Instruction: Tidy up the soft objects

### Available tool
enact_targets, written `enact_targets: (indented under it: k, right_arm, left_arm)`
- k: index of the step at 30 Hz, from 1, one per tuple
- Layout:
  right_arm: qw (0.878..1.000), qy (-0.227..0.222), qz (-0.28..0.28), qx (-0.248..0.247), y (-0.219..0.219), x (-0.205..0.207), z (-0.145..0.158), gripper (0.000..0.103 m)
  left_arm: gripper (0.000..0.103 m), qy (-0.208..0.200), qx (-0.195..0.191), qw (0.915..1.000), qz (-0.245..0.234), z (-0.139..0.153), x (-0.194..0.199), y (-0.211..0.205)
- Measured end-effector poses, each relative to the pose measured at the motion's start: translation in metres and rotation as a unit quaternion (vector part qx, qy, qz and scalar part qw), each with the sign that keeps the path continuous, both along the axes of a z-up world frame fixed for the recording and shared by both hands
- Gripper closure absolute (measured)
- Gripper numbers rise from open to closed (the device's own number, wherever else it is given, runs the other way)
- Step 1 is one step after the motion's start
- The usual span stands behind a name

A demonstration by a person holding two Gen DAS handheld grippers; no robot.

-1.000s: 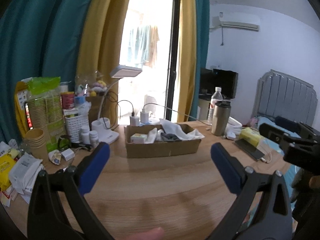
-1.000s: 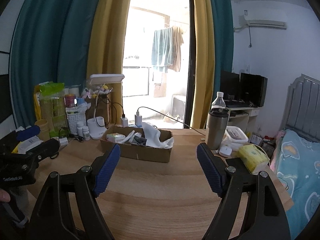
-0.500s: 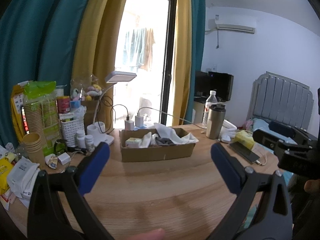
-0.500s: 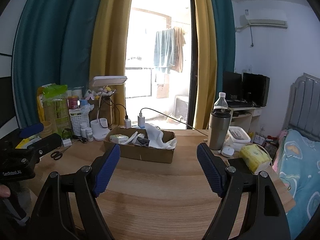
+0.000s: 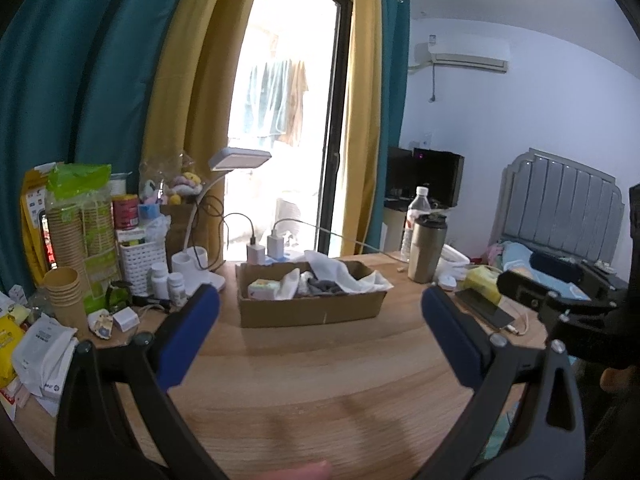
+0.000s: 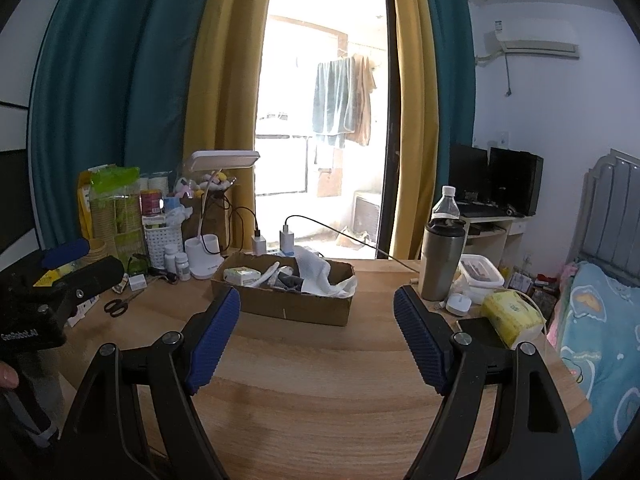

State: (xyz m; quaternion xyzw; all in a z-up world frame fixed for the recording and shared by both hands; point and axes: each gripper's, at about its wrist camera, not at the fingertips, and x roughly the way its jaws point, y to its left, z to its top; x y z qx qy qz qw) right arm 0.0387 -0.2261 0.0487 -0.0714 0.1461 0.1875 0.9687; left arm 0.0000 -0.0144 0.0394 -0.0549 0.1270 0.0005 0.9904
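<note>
Cardboard box (image 5: 310, 312), sitting far-centre on the surface (image 5: 320, 380): I am seeing a white cloth (image 5: 344, 276), grey fabric (image 5: 320, 289) and a small packet (image 5: 262, 290) inside. Left tongs (image 5: 320, 312) and right tongs (image 6: 317, 312): both gaping wide, gripping nothing.

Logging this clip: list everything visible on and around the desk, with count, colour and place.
cardboard box: 1, brown, desk centre
white cloth: 1, in box, draped over rim
steel tumbler: 1, silver, right of box
water bottle: 1, clear, behind tumbler
tissue pack: 1, yellow, right edge
desk lamp: 1, white, left of box
scissors: 1, black, left
paper cups: 1 stack, brown, far left
left tongs: open, blue pads
right tongs: open, blue pads
</note>
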Motion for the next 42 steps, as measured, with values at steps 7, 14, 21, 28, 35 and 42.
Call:
enact_targets:
  k: [7,14,21,28,35,42]
  right_arm:
    - [1.000,0.001,0.000,0.001,-0.0027,0.0005,-0.0007,0.021]
    - [1.000,0.003,0.002,0.002,-0.0031,-0.0003,-0.0005,0.021]
    - [1.000,0.003,0.001,0.002,-0.0033,-0.0004,-0.0003,0.021]
    - [1.000,0.003,0.002,0.002,-0.0030,-0.0002,-0.0001,0.021]
    - [1.000,0.004,0.002,0.003,-0.0026,-0.0004,0.0000,0.021]
    - [1.000,0.004,0.002,0.003,-0.0028,-0.0008,-0.0003,0.021]
  left_arm:
    - [0.001,0.000,-0.001,1.0000,0.000,0.0003,-0.0012,-0.0010]
    - [0.001,0.000,-0.001,1.0000,0.000,0.0002,-0.0015,-0.0012]
    - [0.001,0.000,-0.001,1.0000,0.000,0.0002,-0.0018,-0.0017]
    - [0.001,0.001,-0.001,1.0000,-0.001,-0.0001,-0.0012,-0.0020]
    - [0.001,0.006,0.000,1.0000,-0.005,-0.0016,-0.0023,-0.0053]
    - [0.001,0.007,0.001,0.9999,-0.007,-0.0022,-0.0022,-0.0072]
